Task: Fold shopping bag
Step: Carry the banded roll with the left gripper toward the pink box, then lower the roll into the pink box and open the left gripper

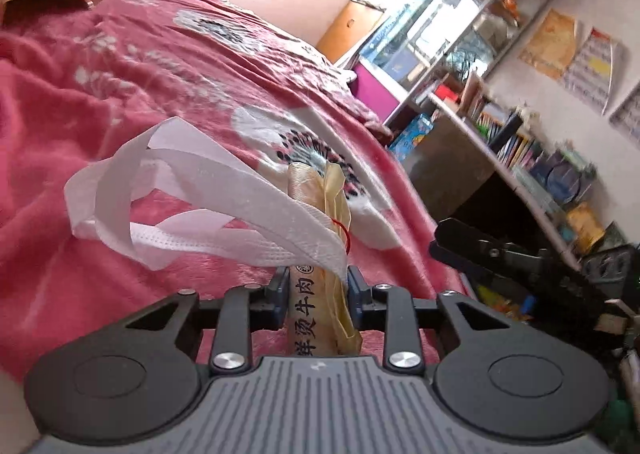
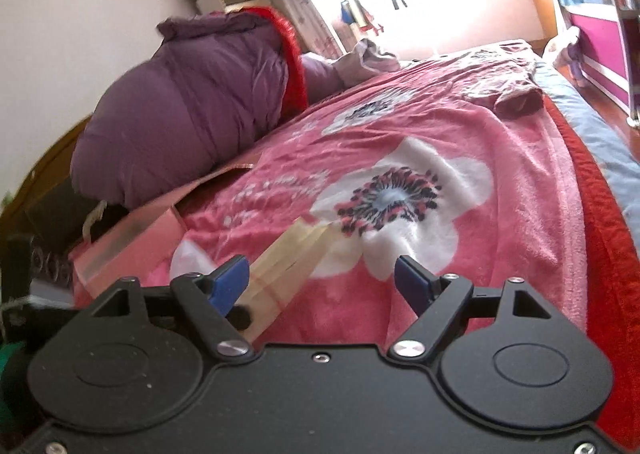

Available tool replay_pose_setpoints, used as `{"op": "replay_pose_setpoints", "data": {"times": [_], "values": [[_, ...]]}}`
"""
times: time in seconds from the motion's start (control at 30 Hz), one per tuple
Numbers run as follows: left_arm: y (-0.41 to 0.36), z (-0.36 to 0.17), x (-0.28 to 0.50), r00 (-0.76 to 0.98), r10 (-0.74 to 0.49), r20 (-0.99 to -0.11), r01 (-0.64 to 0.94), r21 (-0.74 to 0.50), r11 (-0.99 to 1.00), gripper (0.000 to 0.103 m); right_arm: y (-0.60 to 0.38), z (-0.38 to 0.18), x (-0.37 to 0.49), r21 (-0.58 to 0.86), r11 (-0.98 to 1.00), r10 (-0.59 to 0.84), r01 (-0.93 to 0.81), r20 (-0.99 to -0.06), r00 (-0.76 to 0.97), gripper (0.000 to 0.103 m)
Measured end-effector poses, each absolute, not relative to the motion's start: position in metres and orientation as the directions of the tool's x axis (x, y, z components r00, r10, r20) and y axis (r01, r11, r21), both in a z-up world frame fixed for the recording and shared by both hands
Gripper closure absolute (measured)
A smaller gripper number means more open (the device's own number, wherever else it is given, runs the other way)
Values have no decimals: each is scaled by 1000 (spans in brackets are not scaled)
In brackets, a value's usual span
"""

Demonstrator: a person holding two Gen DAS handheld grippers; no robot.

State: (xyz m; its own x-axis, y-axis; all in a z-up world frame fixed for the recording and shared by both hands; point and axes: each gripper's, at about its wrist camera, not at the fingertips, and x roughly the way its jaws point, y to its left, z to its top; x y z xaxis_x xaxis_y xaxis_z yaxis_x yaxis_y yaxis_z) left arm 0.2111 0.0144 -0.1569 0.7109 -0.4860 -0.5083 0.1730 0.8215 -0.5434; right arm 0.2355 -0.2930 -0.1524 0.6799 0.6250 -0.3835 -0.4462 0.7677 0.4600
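The left gripper (image 1: pixel 318 286) has its jaws pressed together on the bag (image 1: pixel 320 294), a cream one folded into a narrow strip with black printed characters on it. The strip runs up from between the jaws, over the pink blanket (image 1: pixel 120 93) on the bed. Two white handles (image 1: pixel 200 189) loop out from the clamped part to the left, hanging above the blanket; a thin red thread (image 1: pixel 344 232) shows near where they join the bag. The bag's lower end is hidden behind the gripper body.

The right gripper (image 2: pixel 320 278) has its jaws wide apart and holds nothing. In its view the folded strip of the bag (image 2: pixel 288 258) lies slanted just beside the left blue pad (image 2: pixel 230 282); whether they touch cannot be told. That same gripper appears dark and blurred at the right edge of the left wrist view.

One purple quilt (image 2: pixel 180 105) is bundled at the head of the bed, with a flat pink box (image 2: pixel 132 242) beside it, partly cut off. Two large white flowers are printed on the blanket in the right view. Shelves (image 1: pixel 520 141) with books line the wall, too blurred to count.
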Motion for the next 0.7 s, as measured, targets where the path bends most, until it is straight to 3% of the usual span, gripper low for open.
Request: {"op": "replay_pose_setpoints", "data": {"times": [0.27,0.7], "values": [[70,-104,196,764,-429,-482,170,-492,854,74,-259,-144,243,472,757,643,-452,-413,645,10],[170,-6,181,862,-261,-434,121,-324,938,74,-207,-143,245,419,776,630,-472,-471,617,6]]}}
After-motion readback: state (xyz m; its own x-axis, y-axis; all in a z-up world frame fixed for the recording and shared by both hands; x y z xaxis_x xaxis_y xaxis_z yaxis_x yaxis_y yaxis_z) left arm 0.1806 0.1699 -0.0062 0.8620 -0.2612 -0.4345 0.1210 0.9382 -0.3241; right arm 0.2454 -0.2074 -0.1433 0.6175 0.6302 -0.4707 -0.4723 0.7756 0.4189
